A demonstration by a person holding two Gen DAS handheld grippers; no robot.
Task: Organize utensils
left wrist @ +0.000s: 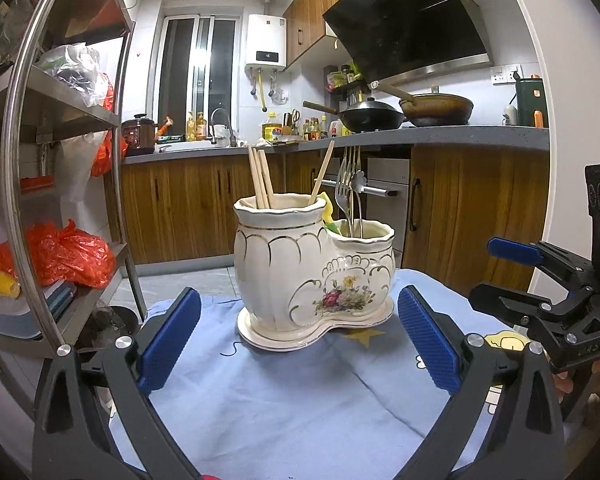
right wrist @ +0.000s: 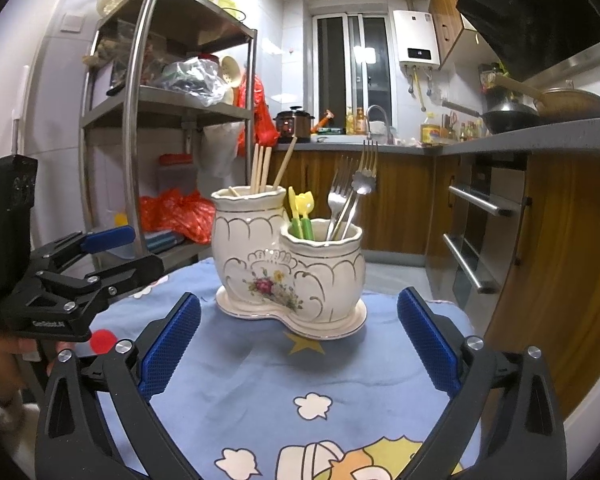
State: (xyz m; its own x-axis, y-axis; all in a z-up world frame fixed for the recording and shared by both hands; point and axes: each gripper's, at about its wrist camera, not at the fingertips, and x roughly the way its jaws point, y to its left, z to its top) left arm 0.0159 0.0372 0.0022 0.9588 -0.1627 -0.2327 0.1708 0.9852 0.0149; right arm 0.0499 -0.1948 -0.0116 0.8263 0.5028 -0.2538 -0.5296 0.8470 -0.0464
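A white ceramic two-pot utensil holder (left wrist: pixel 312 272) with gold trim and a flower print stands on a blue cloth (left wrist: pixel 284 400); it also shows in the right wrist view (right wrist: pixel 288 268). The taller pot holds wooden chopsticks (left wrist: pixel 260 178) (right wrist: pixel 262 168). The shorter pot holds metal forks (left wrist: pixel 350 188) (right wrist: pixel 352 192) and yellow-green plastic utensils (right wrist: pixel 300 212). My left gripper (left wrist: pixel 300 344) is open and empty, in front of the holder. My right gripper (right wrist: pixel 300 344) is open and empty, also in front of it. Each gripper shows at the edge of the other's view, the right one (left wrist: pixel 512 276) and the left one (right wrist: pixel 128 252).
A steel shelf rack (right wrist: pixel 148 112) with red bags (left wrist: pixel 68 256) stands to the left. Wooden kitchen cabinets (left wrist: pixel 188 208), a counter with woks (left wrist: pixel 436 108) and an oven front (right wrist: pixel 480 236) lie behind and to the right.
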